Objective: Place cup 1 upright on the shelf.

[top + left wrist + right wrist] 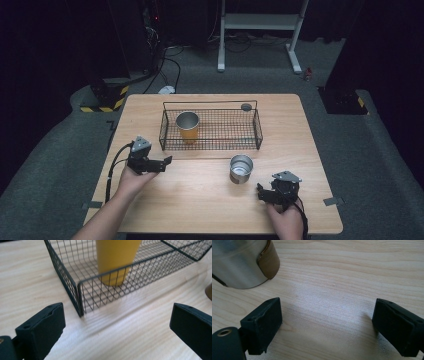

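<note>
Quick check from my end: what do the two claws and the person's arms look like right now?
Both the left claw and right claw are black, each with two blocky black jaws and a grey three-cornered plate on top. A black cable trails from each. The forearms are bare, no sleeves showing.

Tongs gape wide — wire basket corner ahead, yellow cup inside

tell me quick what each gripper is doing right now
Left gripper: open, holding nothing, near the wire basket.
Right gripper: open, holding nothing, near the steel cup.
</note>
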A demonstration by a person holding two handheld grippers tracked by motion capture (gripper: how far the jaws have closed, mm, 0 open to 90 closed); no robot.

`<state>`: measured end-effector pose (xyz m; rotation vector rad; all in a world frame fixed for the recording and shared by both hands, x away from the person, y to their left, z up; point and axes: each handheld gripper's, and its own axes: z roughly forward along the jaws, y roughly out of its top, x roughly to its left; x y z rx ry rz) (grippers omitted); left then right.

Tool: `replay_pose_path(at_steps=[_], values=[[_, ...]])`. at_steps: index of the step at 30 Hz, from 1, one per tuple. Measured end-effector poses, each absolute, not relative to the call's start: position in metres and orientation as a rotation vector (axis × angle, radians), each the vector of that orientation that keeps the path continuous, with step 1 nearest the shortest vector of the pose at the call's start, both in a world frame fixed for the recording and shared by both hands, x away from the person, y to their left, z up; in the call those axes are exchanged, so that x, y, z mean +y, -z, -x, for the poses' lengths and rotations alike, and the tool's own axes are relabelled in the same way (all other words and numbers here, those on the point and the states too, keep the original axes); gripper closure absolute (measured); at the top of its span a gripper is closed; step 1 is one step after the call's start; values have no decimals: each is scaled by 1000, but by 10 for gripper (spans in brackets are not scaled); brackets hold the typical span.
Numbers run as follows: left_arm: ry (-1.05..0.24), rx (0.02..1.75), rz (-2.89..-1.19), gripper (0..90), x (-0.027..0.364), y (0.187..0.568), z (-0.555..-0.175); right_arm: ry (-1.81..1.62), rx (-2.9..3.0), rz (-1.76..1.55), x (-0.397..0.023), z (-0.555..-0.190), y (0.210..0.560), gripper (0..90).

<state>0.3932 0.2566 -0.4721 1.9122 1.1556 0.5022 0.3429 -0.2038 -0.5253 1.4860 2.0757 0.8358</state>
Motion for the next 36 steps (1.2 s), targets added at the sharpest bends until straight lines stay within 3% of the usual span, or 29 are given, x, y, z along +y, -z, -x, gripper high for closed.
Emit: replay_pose_path(at_steps=[20, 36], values=[[-371, 1210, -2034, 2, 275, 520, -346, -851, 2116, -1446, -203, -342, 525, 91], [-550, 1259, -2065, 18, 266, 530, -329, -870, 2134, -1421, -203, -340, 525, 122]])
